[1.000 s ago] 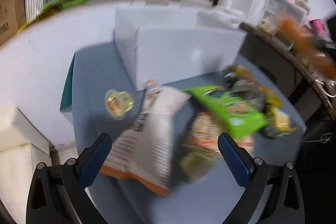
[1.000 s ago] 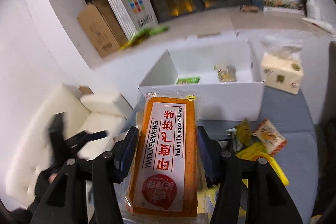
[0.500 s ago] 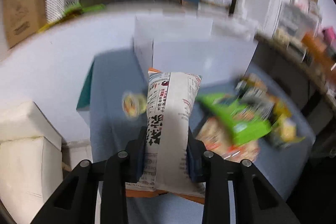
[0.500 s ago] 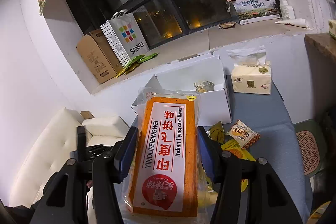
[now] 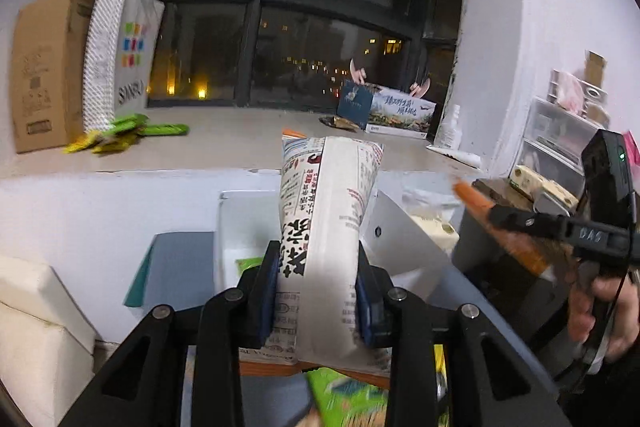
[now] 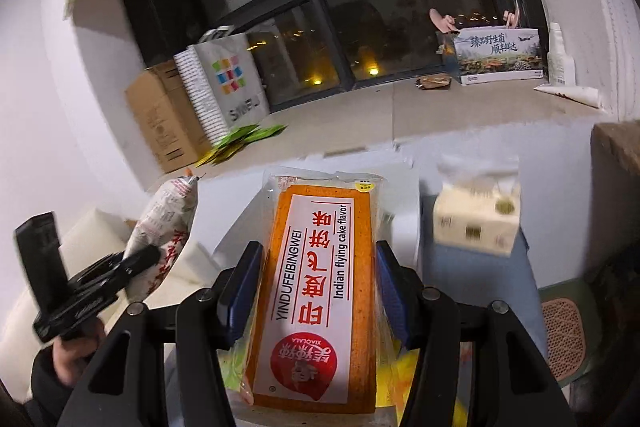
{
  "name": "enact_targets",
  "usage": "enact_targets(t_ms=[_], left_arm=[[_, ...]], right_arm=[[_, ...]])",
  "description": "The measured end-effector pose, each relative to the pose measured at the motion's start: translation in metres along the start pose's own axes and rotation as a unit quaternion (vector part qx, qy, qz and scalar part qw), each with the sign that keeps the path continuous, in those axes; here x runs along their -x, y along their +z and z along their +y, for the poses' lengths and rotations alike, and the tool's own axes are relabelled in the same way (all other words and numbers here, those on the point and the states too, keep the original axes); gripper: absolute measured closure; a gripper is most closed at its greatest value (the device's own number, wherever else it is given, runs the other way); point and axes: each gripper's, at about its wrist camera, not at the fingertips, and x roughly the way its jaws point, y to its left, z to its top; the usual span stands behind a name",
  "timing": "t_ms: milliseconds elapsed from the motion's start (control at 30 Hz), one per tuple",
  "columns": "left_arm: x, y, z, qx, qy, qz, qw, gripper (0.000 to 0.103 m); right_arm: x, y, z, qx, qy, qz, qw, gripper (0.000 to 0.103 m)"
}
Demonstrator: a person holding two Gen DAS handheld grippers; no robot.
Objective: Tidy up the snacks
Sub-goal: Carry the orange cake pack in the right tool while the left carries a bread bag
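Note:
My left gripper (image 5: pixel 316 291) is shut on a white snack bag (image 5: pixel 328 227) with black and red print, held upright in the air. Behind it stands the open white box (image 5: pixel 404 239), a green packet (image 5: pixel 248 263) lying inside. My right gripper (image 6: pixel 316 287) is shut on an orange flat-cake packet (image 6: pixel 320 287) labelled "Indian flying cake flavor". In the right wrist view the left gripper (image 6: pixel 132 267) with its white bag (image 6: pixel 168 223) shows at the left, held by a hand (image 6: pixel 68 355). The right gripper's orange packet (image 5: pixel 500 227) appears at the right of the left wrist view.
A tissue box (image 6: pixel 476 223) stands on the blue table (image 6: pixel 524 267) right of the white box. A green packet (image 5: pixel 344 399) lies below my left gripper. On the window ledge are a cardboard box (image 6: pixel 164 119), a paper bag (image 6: pixel 228 83) and green wrappers (image 5: pixel 132 131). White cushions (image 5: pixel 36 327) sit at the left.
My left gripper closed on the white bag and lifted it off the table, up before the box. The right gripper, still holding the orange packet, shifted and tilted up a little.

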Motion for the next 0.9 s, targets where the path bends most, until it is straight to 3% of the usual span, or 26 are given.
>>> enact_targets(t_ms=[167, 367, 433, 467, 500, 567, 667, 900], left_arm=[[-0.069, 0.029, 0.010, 0.024, 0.031, 0.040, 0.9984, 0.067], [-0.109, 0.028, 0.023, 0.039, 0.066, 0.066, 0.9948, 0.065], [-0.114, 0.028, 0.030, 0.049, 0.066, 0.070, 0.9941, 0.049], [-0.115, 0.027, 0.030, 0.047, 0.064, 0.072, 0.9942, 0.019], [-0.115, 0.027, 0.030, 0.040, 0.067, 0.068, 0.9946, 0.000], [-0.115, 0.027, 0.027, 0.020, 0.069, 0.065, 0.9953, 0.000], [-0.107, 0.025, 0.030, 0.023, 0.053, 0.069, 0.9960, 0.000], [-0.035, 0.009, 0.004, -0.015, 0.051, 0.025, 0.9983, 0.000]], right_arm=[[-0.068, 0.041, -0.006, 0.017, -0.019, 0.033, 0.999, 0.043], [-0.129, 0.061, -0.022, 0.024, -0.061, 0.075, 0.995, 0.043], [-0.144, 0.062, -0.026, 0.029, -0.069, 0.084, 0.994, 0.043], [-0.148, 0.062, -0.027, 0.032, -0.075, 0.087, 0.993, 0.040], [-0.152, 0.062, -0.029, 0.032, -0.079, 0.092, 0.992, 0.035], [-0.163, 0.061, -0.034, 0.024, -0.073, 0.108, 0.991, 0.013], [-0.164, 0.061, -0.033, 0.039, -0.087, 0.106, 0.990, 0.000], [-0.120, 0.062, -0.014, 0.045, -0.059, 0.074, 0.994, 0.000]])
